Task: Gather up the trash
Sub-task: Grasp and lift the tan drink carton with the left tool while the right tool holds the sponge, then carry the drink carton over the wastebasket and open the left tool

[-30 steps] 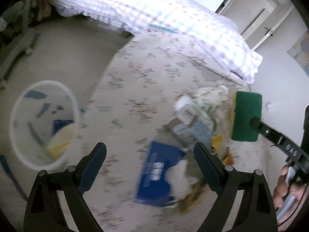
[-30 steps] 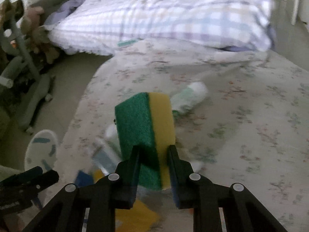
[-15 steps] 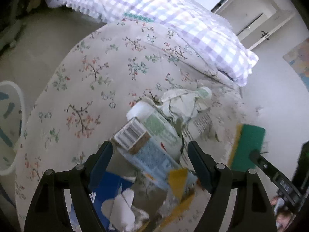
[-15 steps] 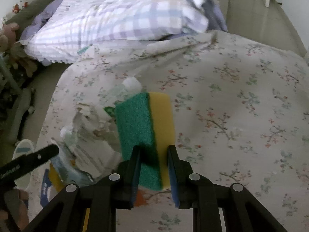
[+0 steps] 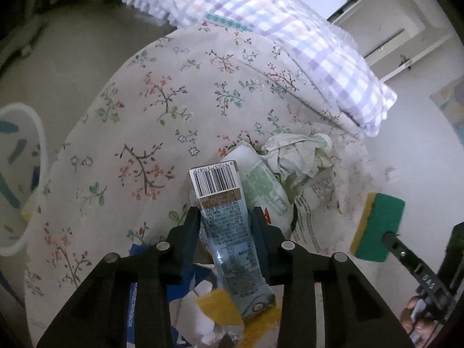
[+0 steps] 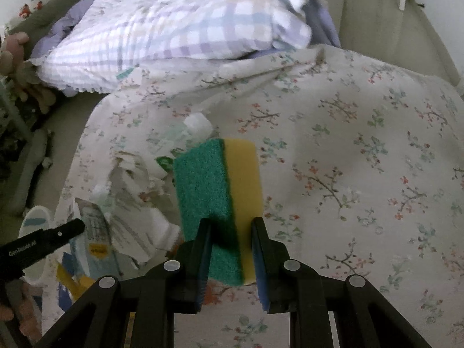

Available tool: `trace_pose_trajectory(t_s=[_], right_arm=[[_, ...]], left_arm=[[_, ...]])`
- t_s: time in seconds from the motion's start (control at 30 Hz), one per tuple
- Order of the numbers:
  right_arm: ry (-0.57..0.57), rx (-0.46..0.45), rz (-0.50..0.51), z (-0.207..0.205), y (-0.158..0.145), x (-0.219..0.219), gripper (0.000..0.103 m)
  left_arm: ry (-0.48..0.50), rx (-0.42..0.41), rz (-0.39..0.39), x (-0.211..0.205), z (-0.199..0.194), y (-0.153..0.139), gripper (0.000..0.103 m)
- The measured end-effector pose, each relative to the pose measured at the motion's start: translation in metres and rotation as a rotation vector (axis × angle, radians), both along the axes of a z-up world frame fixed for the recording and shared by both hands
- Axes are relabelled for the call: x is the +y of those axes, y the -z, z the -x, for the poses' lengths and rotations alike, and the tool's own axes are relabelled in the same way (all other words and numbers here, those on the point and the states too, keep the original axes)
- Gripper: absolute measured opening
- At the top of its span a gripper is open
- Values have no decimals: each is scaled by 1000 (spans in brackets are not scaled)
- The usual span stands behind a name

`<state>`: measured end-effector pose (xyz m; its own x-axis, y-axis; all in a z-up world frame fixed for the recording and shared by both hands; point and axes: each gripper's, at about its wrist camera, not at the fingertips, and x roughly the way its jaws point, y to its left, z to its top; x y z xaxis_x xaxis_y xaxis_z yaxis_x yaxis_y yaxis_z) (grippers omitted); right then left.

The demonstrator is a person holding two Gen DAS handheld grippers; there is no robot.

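My left gripper (image 5: 224, 217) is shut on a light blue carton (image 5: 229, 226) with a barcode end, over a trash pile on the floral bed sheet (image 5: 139, 133). Beside the carton lie a white bottle with a green label (image 5: 261, 185) and crumpled paper (image 5: 298, 156). Below it sit a blue box (image 5: 136, 290) and yellow scraps (image 5: 220, 304). My right gripper (image 6: 230, 223) is shut on a green and yellow sponge (image 6: 217, 185), held upright above the sheet to the right of the pile; the sponge (image 5: 377, 226) also shows in the left wrist view.
A white waste bin (image 5: 20, 174) with blue marks stands on the floor left of the bed. A checked pillow (image 6: 174, 29) lies at the head of the bed. A wall and door are at the right. A person's hand (image 5: 417, 319) holds the right gripper.
My left gripper swung from the bin side to the pile and shut on the blue carton. The right gripper, still shut on the sponge, shifted a little over the sheet.
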<state>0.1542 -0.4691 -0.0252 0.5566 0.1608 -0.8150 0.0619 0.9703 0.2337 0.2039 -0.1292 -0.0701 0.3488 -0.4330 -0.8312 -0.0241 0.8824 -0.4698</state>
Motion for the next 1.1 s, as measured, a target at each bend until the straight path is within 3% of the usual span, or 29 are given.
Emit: trace_pose_trajectory(t_s=[0.13,0.27,0.4,0.63,0.83,1.1], right_arm=[[-19,-23,9,2,-9,15,24],[-29,-50,-1,2,-19,30,24],[-52,-77,0,0,-29,49,24],[-96,-91,-18,-4,-32,86,24],[-133,-84,-10,-8,-28,110,24],[-192,-80,6,-16,-23,146,24]], left_arm=[[-13,-37,111,20,3,-6,36],[-20,-135,207,36,5,-24,36],[-43,-237,263,57,11,-44,36],[4,-440,285,75,29,-80,36],[-41,-420,194,104,29,-83,36],[-130,-369,20,174,31,-71,36]])
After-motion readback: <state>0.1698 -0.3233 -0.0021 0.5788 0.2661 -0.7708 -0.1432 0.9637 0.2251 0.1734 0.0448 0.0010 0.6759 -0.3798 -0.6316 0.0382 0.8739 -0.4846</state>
